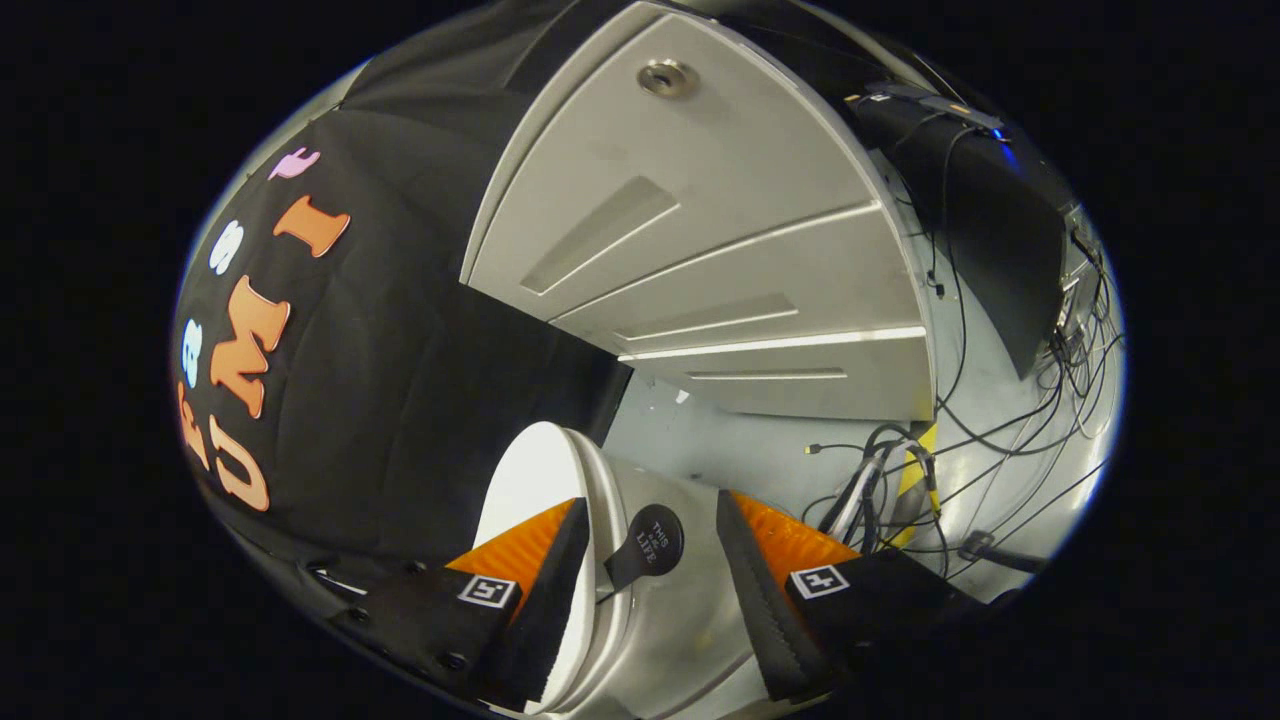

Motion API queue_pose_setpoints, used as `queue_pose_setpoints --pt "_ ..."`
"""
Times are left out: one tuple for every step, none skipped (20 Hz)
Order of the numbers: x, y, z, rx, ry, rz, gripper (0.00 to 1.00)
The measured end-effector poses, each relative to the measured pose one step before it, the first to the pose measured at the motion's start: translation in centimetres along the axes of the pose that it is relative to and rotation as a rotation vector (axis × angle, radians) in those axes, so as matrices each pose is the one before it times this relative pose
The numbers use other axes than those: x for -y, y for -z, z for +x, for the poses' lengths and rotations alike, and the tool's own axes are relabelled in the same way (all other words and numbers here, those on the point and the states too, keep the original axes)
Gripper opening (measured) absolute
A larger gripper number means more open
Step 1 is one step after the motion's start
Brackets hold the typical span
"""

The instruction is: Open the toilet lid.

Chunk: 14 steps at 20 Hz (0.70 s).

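Observation:
The white toilet lid (530, 480) stands tilted up, its rim running between my fingers. A round black lift tab (652, 545) sticks out from the rim, just inside the gap. My gripper (651, 502) is open and straddles the rim and tab. One finger (555, 590) lies against the lid's white face. The other finger (750, 590) is on the far side, apart from the rim, over a shaded grey-white part of the toilet (680, 630). I cannot tell whether that grey part is the lid's outer side or the toilet body.
A grey panelled cabinet (720, 250) with a round metal fitting (668, 77) stands beyond the toilet. A black box (980, 220) and a tangle of cables (900, 470) lie beside it, near a yellow-black striped strip (918, 468). Black cloth wall (400, 400) is close behind the lid.

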State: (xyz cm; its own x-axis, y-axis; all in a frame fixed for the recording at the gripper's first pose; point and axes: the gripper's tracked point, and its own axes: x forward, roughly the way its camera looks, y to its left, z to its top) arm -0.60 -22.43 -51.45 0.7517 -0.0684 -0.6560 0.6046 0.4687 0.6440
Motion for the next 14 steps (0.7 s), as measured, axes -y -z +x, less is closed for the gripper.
queue_pose_setpoints --pt "0.032 0.189 0.393 -0.01651 -0.00467 0.01836 0.79" --pt "-0.191 0.153 0.351 -0.01254 -0.01085 0.01774 0.73" --pt "-0.227 0.187 0.241 -0.01506 -0.01171 0.01979 0.73" --pt "-0.014 0.249 0.281 -0.01474 -0.00675 0.01827 0.67" --pt "0.193 0.168 0.329 -0.01135 0.00485 0.0168 0.61" --pt "-0.228 0.115 0.239 -0.00827 -0.01039 0.01658 0.55" --pt "-0.042 0.102 0.146 -0.0049 -0.0082 0.01709 0.49" --pt "0.31 -0.34 0.645 0.0214 0.00479 0.00843 0.43" --pt "0.586 0.329 -0.206 -0.022 0.00804 0.01547 0.37" --pt "-0.342 0.074 -0.343 -0.0065 -0.01405 0.0386 0.31" --pt "0.092 -0.195 -0.543 -0.00271 -0.00702 0.02358 0.29" --pt "-0.132 -0.474 -0.476 0.0026 -0.01233 0.03343 0.26" --pt "0.042 0.422 0.878 -0.00404 0.00008 0.00725 0.25" --pt "-0.145 -0.002 -0.124 -0.00113 -0.00336 0.00694 0.24"
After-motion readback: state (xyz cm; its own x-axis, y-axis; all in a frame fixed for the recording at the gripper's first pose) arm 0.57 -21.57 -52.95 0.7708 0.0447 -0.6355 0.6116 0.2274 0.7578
